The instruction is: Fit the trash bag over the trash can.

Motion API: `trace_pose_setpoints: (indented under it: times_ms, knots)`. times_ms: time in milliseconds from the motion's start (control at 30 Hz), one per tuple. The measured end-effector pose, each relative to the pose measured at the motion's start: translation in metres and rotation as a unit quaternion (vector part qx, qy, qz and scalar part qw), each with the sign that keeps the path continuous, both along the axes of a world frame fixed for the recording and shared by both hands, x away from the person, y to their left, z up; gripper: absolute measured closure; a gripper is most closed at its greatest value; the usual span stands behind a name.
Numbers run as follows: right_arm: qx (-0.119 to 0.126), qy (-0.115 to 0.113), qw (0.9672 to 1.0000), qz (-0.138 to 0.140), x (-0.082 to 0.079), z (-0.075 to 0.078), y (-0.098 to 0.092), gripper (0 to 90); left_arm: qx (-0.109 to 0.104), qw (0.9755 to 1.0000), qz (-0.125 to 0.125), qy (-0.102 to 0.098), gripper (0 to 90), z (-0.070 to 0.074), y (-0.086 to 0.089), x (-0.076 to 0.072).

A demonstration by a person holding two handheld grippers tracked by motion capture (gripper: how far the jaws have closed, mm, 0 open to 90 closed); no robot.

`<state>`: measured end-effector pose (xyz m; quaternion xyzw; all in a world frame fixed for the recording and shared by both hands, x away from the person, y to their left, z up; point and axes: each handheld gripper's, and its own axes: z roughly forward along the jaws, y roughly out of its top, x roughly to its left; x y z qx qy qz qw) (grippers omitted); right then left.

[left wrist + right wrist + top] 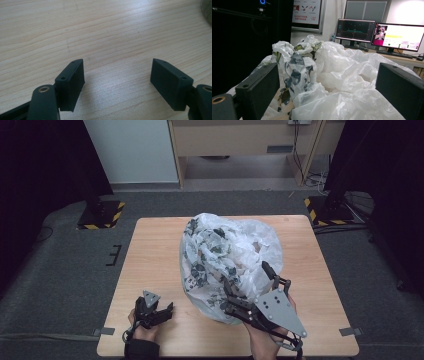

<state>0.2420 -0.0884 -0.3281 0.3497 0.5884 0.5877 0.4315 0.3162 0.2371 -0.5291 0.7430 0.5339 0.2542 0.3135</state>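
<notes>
On the table (150,250), crumpled plastic bag (230,260) lying lengthwise front-to-back, right claw (247,282) apart at it, left claw (167,309) apart.

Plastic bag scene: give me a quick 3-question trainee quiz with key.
1. True or false: the left gripper has its jaws shut on the bag.
2. Which gripper is at the bag? A) left B) right C) both
3. Fill in: the bag lies on a wooden ____.

Key
1. False. Its jaws stand open over bare table, apart from the bag.
2. B. The right gripper has open jaws either side of the crumpled plastic, pads not pressing it.
3. Table.
</notes>
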Motion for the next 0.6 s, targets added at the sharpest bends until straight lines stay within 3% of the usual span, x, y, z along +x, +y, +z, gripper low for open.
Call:
trace_pose_setpoints:
  times_ms: [133,333,467,600]
  knots:
    - [0.014,-0.003,0.9999,-0.001,-0.002,0.003,-0.006,5.8,-0.004,1.0000,0.001,-0.004,26.8,0.001,0.000,-0.001]
    - [0.039,-0.003,0.9992,-0.005,0.001,0.007,-0.025,7.4,-0.016,0.9995,0.003,-0.026,26.9,0.008,0.000,-0.003]
    - [0.063,0.000,0.9979,-0.009,0.006,0.010,-0.041,7.6,-0.019,0.9995,0.007,-0.024,26.9,0.008,0.002,-0.002]
    - [0.072,0.000,0.9973,-0.017,0.009,0.012,-0.052,7.6,-0.020,0.9995,0.008,-0.025,26.9,0.008,0.002,-0.002]
